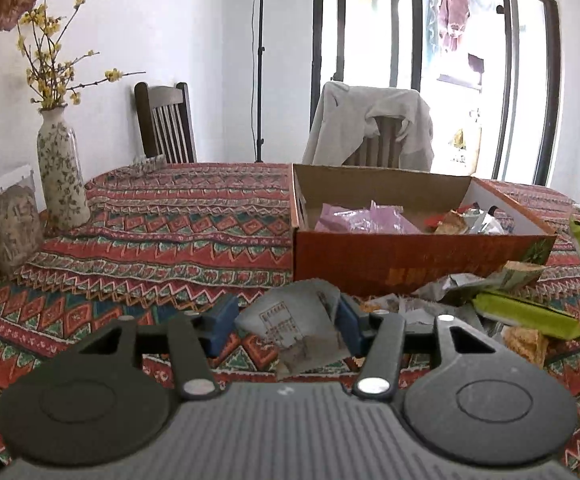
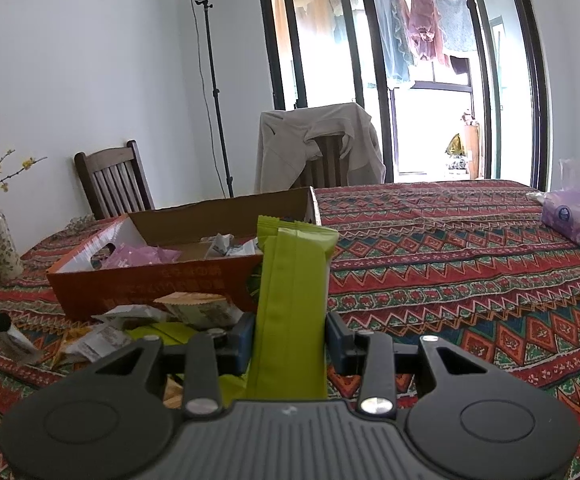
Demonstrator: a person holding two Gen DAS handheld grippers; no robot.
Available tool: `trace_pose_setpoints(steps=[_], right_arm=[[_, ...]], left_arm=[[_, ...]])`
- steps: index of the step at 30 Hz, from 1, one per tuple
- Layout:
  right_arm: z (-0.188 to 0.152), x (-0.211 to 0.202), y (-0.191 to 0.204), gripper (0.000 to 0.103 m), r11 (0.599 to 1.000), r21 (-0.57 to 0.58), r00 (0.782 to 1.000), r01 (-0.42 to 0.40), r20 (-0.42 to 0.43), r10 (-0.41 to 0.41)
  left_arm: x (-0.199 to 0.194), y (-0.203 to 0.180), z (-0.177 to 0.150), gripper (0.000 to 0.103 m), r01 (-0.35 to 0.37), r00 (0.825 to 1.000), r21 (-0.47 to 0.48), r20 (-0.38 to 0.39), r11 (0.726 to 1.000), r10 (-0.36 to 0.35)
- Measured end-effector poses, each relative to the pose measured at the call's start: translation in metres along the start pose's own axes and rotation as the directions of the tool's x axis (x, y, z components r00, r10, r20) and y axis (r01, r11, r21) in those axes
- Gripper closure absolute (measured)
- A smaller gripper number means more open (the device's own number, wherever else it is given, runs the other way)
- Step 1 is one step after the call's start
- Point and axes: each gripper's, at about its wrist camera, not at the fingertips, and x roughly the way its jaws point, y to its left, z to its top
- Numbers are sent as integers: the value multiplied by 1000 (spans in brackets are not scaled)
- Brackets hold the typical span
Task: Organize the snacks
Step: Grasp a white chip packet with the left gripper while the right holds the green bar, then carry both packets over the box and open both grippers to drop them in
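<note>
Both tools grip snacks: my left tool [image 1: 286, 326] clamps a grey packet [image 1: 293, 328] at lower centre; my right tool [image 2: 290, 338] clamps an upright green packet [image 2: 291, 292].

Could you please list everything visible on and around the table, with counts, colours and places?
Orange cardboard box: one, open-topped, mid-table, holding purple and silver packets.
Grey paper snack packet: one, between the left jaws.
Tall green snack packet: one, upright between the right jaws.
Loose snack packets: several, grey, beige and green, piled before the box.
Floral ceramic vase: one, cream, yellow blossoms, table's left edge.
Purple tissue pack: one, table's right side.
Dark wooden chairs: two, behind the table, one draped with a beige garment.
Patterned red tablecloth: one, covering the table.
Left gripper: shut on the grey packet.
Right gripper: shut on the green packet.
</note>
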Motion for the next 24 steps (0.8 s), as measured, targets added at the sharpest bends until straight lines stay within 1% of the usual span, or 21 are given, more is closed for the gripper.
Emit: trace_pose_setpoints(steps=[8,11,13,20,24], right_arm=[[5,-4,2,66,1000,-15,1000,2,17,-2],[9,-4,5,66,999,-32,1000,-5,27,6],[13,-3,5,66,999,-43,999,-14,34,15],[40,7,12,66,996,-89,996,-34,83,41],[62,22,17,66,993,-99,992,-56,106,67]], left_arm=[[-6,2,10,48,1,999,-5,32,1000,-1],[-7,2,18,48,14,999,4,50,1000,-14],[-5,1,25,48,37,997,10,60,999,-37],[8,-14,57,48,84,990,38,108,996,-87],[22,-24,79,48,102,987,47,124,994,-107]])
